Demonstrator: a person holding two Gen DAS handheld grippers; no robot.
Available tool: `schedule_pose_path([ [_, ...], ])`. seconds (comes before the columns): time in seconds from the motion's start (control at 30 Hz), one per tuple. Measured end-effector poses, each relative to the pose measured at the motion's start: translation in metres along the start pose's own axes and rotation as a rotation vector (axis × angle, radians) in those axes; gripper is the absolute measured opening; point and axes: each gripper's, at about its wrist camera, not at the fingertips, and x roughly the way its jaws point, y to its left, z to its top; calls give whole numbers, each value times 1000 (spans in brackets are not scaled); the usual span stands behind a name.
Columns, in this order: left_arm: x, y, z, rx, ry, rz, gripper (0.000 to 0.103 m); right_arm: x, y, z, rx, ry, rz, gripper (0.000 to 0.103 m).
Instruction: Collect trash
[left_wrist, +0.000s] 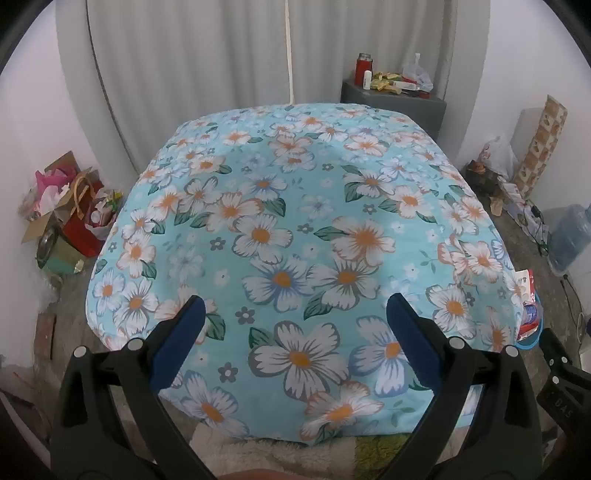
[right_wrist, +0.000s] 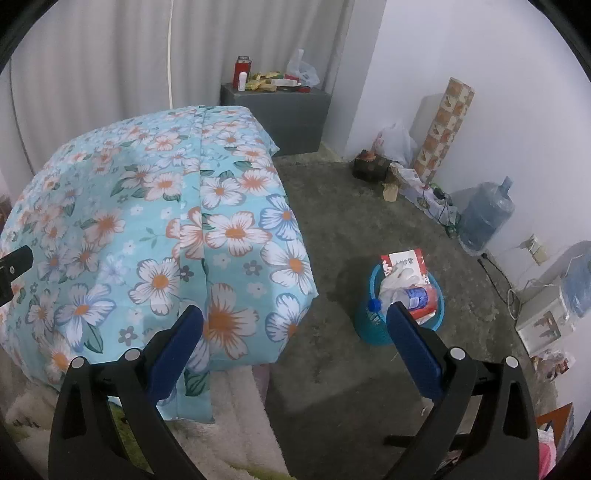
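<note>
A blue trash basket (right_wrist: 364, 326) stands on the concrete floor right of the bed. It holds a clear plastic bottle (right_wrist: 400, 297) with a blue cap, a red and white carton (right_wrist: 404, 262) and white wrappers. Its edge also shows at the far right of the left wrist view (left_wrist: 530, 341). My right gripper (right_wrist: 295, 325) is open and empty, above the bed's front right corner, left of the basket. My left gripper (left_wrist: 295, 315) is open and empty above the flower-print bedcover (left_wrist: 295, 236).
A grey cabinet (right_wrist: 280, 114) with a red flask and packets stands behind the bed. A water jug (right_wrist: 484, 214), bags and a patterned roll (right_wrist: 443, 125) line the right wall. Gift bags and boxes (left_wrist: 70, 214) sit left of the bed. A white appliance (right_wrist: 546, 317) stands far right.
</note>
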Motion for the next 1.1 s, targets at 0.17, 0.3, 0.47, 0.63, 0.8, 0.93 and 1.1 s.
schedule_pose_path([
  [0.17, 1, 3, -2, -4, 0, -1, 94, 1, -1, 0, 1, 2, 5, 97],
  [0.3, 1, 4, -3, -7, 5, 2, 94, -1, 1, 0, 0, 1, 2, 97],
  [0.47, 2, 6, -4, -7, 6, 0, 94, 1, 0, 1, -2, 1, 2, 97],
  [0.63, 2, 6, -3, -8, 6, 1, 94, 1, 1, 1, -2, -1, 1, 97],
  [0.8, 3, 7, -2, -6, 7, -2, 94, 1, 0, 0, -5, -4, 0, 97],
  [0.93, 3, 8, -2, -5, 7, -2, 94, 0, 0, 0, -4, -5, 1, 97],
  [1.1, 3, 8, -2, -6, 7, -2, 94, -1, 1, 0, -5, -4, 0, 97],
])
